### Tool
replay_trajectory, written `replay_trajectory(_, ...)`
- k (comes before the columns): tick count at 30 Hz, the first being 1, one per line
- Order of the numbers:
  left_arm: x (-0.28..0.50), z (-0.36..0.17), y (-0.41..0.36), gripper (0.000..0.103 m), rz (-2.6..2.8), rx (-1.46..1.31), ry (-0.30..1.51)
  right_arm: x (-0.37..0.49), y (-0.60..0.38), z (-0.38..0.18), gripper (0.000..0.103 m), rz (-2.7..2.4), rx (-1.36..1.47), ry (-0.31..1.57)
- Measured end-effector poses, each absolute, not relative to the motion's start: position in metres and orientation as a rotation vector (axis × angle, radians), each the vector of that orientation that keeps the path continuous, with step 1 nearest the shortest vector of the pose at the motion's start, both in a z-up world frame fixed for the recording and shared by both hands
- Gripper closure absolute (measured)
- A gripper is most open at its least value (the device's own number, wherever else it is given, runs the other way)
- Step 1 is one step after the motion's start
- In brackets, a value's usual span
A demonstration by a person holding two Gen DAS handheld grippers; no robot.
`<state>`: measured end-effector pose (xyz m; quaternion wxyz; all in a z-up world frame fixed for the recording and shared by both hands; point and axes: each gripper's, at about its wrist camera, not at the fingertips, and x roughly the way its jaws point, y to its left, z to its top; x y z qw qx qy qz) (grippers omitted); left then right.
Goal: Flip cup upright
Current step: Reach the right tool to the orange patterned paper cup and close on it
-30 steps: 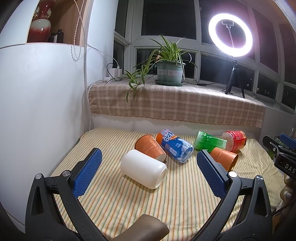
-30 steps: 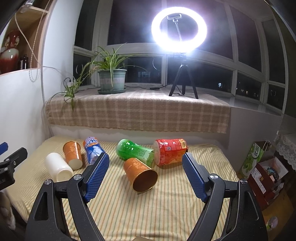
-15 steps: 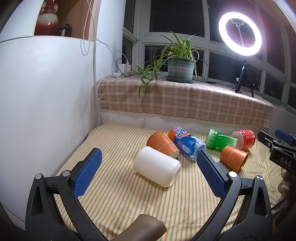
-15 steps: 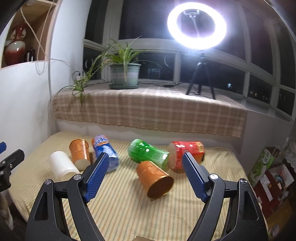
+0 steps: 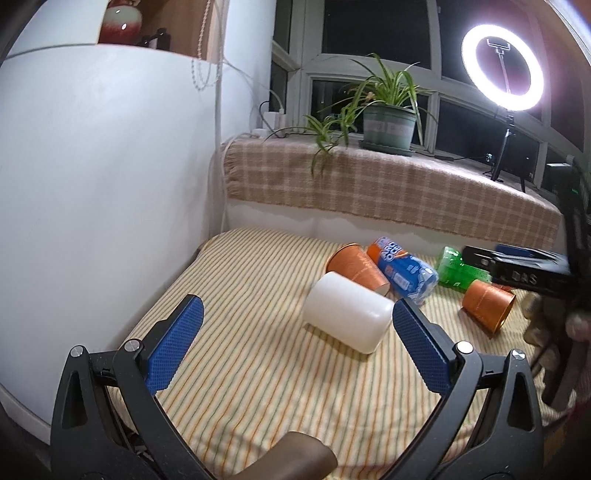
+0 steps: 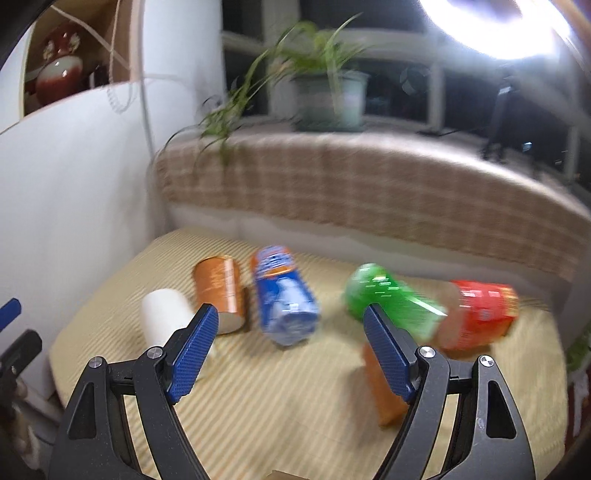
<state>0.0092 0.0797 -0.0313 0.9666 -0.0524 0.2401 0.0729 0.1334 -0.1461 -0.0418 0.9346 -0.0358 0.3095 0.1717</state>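
A curved white wall [image 5: 92,192] stands at the left, with a red-and-white vase [image 5: 122,18] in a wooden niche above it. Dark night windows [image 5: 373,33] run along the back. Below them, a checked cloth [image 5: 388,188] covers the sill, bearing a potted spider plant [image 5: 388,122] and a glowing ring light [image 5: 503,72] on a tripod. A striped yellow cloth [image 5: 258,369] covers the counter.

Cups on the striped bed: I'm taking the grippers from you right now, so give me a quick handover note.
Left gripper: open, empty, short of the white cup.
Right gripper: open, empty, in motion; view blurred.
All lie on their sides: white cup, two orange cups, blue can, green bottle, red container.
Done: nothing upright.
Left: grasp a cup, stand it up.
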Motion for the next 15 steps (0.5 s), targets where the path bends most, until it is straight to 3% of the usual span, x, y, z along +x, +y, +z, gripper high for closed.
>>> replay_trajectory(11, -0.004, -0.038, 0.101, 0.0, 0.173, -0.137, 0.518, 0.215, -0.078, -0.076, 0.023, 0.575, -0.06, 0.896)
replay_trajectory(15, -0.007, -0.04, 0.103, 0.0, 0.175, -0.14, 0.526, 0.241, -0.062, -0.09, 0.035, 0.606, -0.012, 0.987)
